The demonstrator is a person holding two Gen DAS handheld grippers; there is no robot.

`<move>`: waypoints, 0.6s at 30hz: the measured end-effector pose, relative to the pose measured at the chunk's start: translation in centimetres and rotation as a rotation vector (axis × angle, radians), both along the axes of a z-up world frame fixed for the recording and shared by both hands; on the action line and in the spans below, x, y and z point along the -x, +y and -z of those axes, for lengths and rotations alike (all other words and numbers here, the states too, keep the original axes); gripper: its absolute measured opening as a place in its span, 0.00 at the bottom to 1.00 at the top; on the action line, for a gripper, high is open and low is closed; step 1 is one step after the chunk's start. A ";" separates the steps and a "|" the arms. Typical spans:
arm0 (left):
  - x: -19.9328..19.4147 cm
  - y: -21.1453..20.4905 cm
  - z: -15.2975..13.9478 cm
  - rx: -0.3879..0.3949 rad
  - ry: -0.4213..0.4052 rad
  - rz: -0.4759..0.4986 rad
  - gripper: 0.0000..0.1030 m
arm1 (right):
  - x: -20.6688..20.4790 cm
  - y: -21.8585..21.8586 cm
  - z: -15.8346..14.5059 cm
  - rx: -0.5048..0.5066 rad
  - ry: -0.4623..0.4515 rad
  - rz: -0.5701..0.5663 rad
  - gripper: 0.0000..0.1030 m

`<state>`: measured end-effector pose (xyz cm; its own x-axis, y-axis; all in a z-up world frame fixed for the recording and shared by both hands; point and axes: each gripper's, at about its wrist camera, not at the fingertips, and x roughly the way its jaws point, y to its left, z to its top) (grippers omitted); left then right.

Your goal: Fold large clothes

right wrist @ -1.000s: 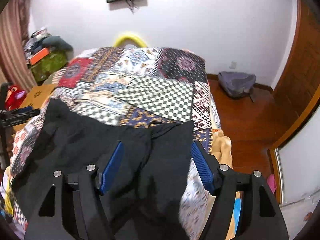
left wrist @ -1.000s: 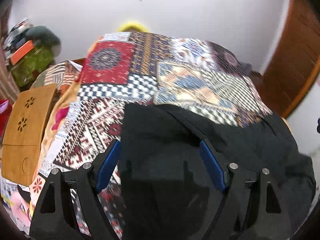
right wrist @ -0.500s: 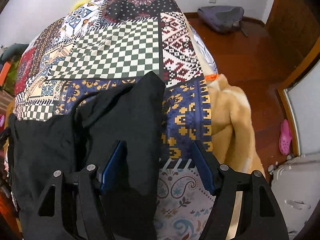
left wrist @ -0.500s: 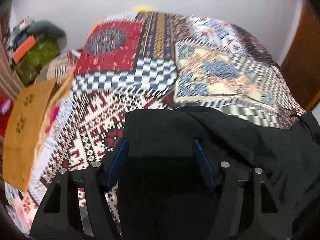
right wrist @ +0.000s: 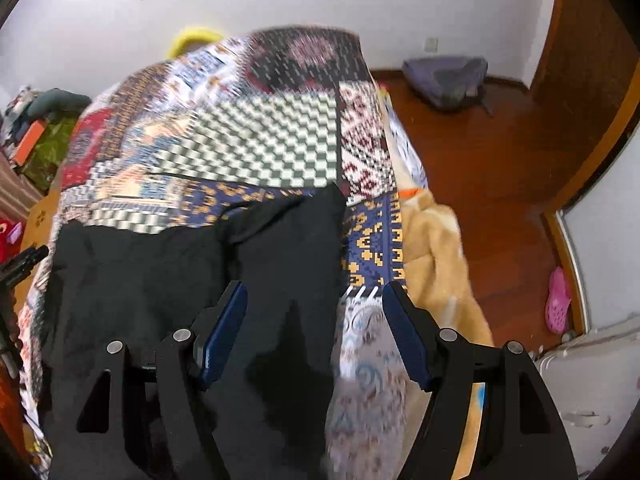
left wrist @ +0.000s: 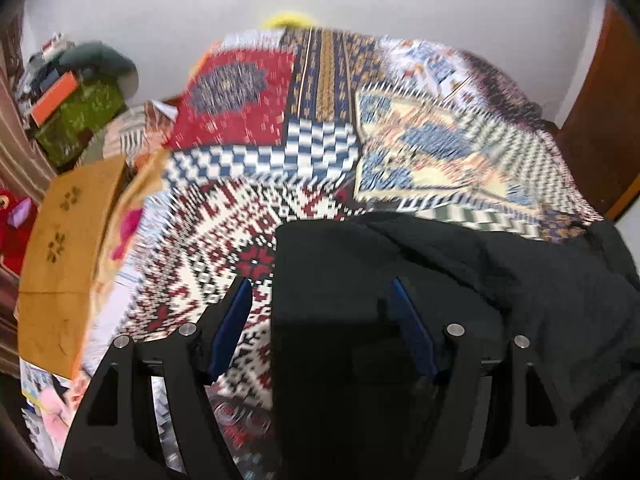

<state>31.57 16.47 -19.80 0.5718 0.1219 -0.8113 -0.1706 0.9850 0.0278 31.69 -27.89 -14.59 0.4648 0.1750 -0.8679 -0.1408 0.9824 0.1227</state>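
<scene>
A large black garment lies spread across the near part of a bed with a patchwork cover. My left gripper is open, its blue pads on either side of the garment's left edge. In the right wrist view the garment fills the lower left, one corner reaching up toward the checked patch. My right gripper is open over the garment's right edge, where the bed cover shows beside it. Neither gripper holds cloth.
A wooden board lies left of the bed, with a green bag behind. Right of the bed a tan blanket hangs over the edge above wooden floor, with a grey bag and a pink shoe.
Both grippers have pulled back and tilted up after dipping toward the bed. More of the room shows again. The garment lies as it did; both views are blurred by motion.
</scene>
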 end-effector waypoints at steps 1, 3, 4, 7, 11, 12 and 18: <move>0.9 -0.2 -1.1 -0.007 -0.021 0.006 0.70 | 0.5 0.1 -0.6 -0.002 -0.014 -0.005 0.65; 2.4 -0.6 -2.9 -0.009 -0.048 0.019 0.70 | 2.4 0.2 -2.5 -0.004 -0.053 -0.016 0.65; 3.2 -0.8 -3.8 -0.008 -0.060 0.025 0.70 | 2.6 0.3 -2.8 -0.002 -0.064 -0.021 0.65; 5.7 -1.1 -6.1 -0.006 -0.092 0.040 0.70 | 5.0 0.2 -4.8 0.006 -0.117 -0.034 0.65; 9.1 -1.2 -7.7 -0.024 -0.121 0.058 0.72 | 7.9 0.0 -6.2 0.009 -0.161 -0.049 0.65; 10.0 -1.1 -7.9 -0.022 -0.123 0.060 0.73 | 8.4 -0.2 -6.3 0.011 -0.167 -0.052 0.65; 14.2 -0.4 -6.9 0.014 -0.084 0.058 0.74 | 11.3 -1.4 -5.0 0.022 -0.157 -0.043 0.65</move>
<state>17.40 16.12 -12.90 0.6437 0.0755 -0.7616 -0.1139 0.9935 0.0022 20.41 -29.25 -9.55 0.5879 0.1795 -0.7888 -0.1988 0.9772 0.0742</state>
